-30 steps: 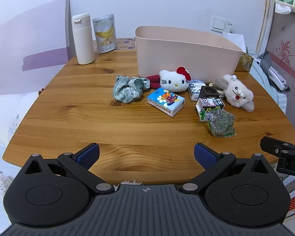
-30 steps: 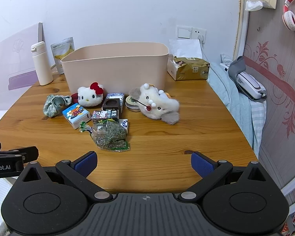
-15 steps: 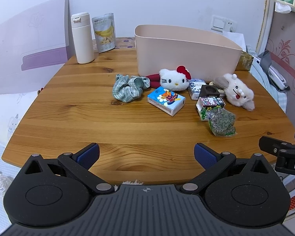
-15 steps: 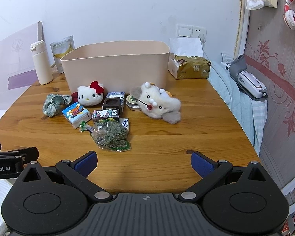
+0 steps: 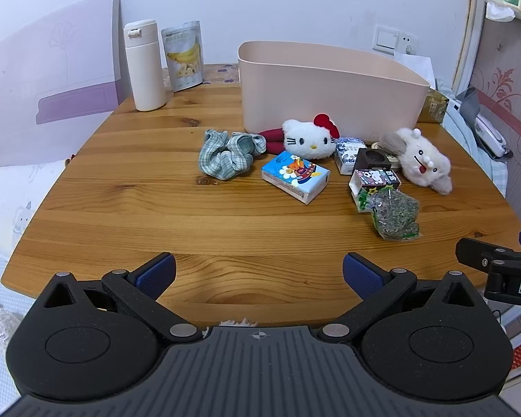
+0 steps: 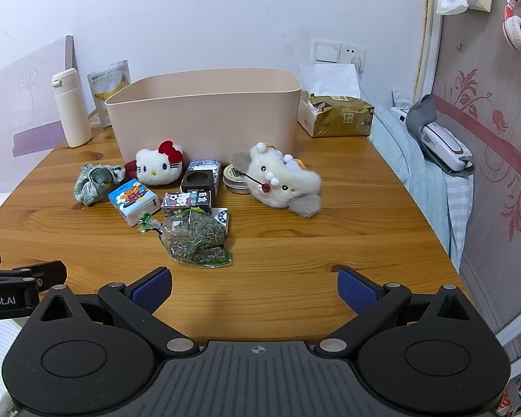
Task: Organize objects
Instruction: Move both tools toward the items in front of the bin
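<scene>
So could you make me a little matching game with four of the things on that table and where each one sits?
Things:
1. white bottle
2. checked cloth
3. bag of dried herbs
4. gold packet

Places:
A. nearest the right gripper
B. right of the beige bin
C. left of the Hello Kitty plush
D. beside the banana pouch

Pairs: 1-D, 2-C, 3-A, 4-B

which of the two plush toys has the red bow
The white cat plush beside the checked cloth wears the red bow. The fluffy cream plush, lying right of the round tin, has none.
</scene>
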Demonstrator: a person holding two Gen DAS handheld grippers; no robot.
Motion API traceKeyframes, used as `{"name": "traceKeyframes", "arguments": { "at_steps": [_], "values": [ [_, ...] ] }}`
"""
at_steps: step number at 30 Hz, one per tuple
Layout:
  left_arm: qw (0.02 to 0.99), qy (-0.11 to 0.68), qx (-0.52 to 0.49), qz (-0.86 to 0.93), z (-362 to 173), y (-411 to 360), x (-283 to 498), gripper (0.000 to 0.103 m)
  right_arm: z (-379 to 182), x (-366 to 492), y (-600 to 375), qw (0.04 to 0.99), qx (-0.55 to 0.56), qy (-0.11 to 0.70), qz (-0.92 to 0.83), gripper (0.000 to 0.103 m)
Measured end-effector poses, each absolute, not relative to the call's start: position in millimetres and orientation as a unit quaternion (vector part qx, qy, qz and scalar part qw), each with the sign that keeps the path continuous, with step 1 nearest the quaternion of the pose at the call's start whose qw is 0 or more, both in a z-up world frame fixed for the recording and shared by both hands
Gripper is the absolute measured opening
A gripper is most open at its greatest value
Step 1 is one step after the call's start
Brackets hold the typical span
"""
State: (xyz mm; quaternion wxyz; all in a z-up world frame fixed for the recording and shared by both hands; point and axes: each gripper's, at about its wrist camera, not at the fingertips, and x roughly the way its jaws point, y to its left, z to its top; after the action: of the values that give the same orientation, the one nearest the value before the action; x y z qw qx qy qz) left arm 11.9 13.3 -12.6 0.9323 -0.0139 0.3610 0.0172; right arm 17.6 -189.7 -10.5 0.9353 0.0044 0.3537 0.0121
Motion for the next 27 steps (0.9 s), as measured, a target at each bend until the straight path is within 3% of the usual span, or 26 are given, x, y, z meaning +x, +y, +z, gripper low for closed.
{"name": "traceKeyframes", "arguments": {
  "at_steps": [27],
  "values": [
    [0.941, 0.336, 0.023, 0.03, -24.6, 36.5, 62.5, 0.103, -30.7, 57.3, -173.6, 0.93, 0.001, 0.368, 0.019, 0.103]
  ]
}}
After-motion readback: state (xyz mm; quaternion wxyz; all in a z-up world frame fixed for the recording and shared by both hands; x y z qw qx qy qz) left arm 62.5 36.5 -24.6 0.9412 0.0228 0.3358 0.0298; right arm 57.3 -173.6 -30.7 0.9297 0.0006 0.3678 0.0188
